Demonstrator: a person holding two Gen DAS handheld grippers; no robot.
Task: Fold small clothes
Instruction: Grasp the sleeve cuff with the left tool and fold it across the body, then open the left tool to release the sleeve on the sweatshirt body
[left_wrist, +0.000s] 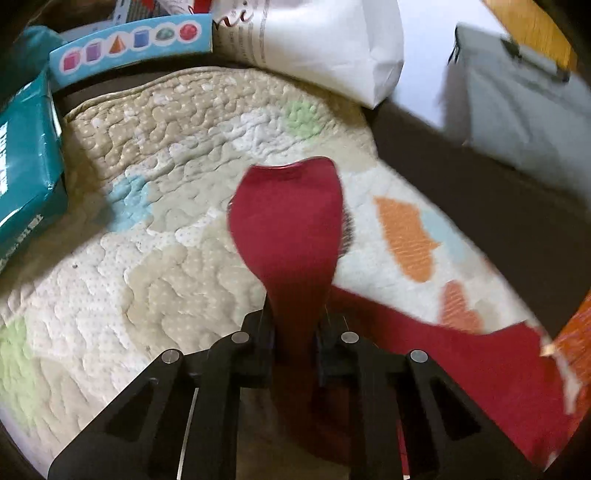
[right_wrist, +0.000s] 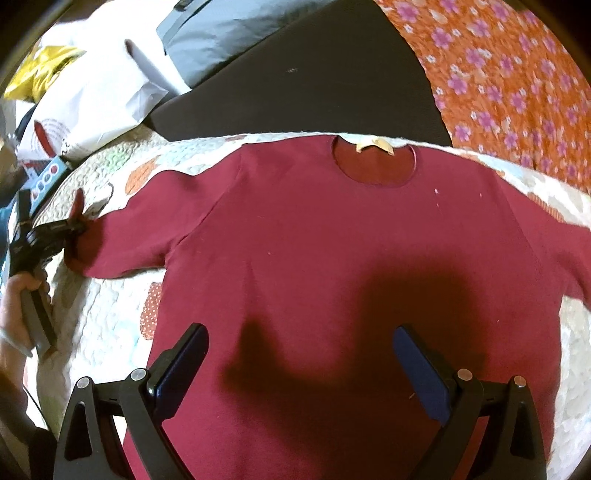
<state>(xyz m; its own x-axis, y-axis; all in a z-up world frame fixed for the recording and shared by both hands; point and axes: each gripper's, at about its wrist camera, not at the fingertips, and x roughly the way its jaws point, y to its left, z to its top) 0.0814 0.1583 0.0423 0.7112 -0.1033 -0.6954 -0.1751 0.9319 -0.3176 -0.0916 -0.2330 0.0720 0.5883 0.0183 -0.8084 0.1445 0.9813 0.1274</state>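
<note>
red shirt (right_wrist: 332, 258) flat on the quilt (left_wrist: 147, 258), left gripper (left_wrist: 293, 332) pinching the sleeve end (left_wrist: 288, 221), right gripper (right_wrist: 299, 354) wide open, holding nothing, above the shirt's lower part

Quilt (left_wrist: 184, 155) open ahead; teal pack (left_wrist: 26, 162) left, white bag (left_wrist: 332, 44) beyond.

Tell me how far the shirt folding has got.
Done: the shirt lies spread flat on the quilt, neck away. In hand: the left tongs are shut on a sleeve; the right tongs hover open. Left: every fold.
</note>
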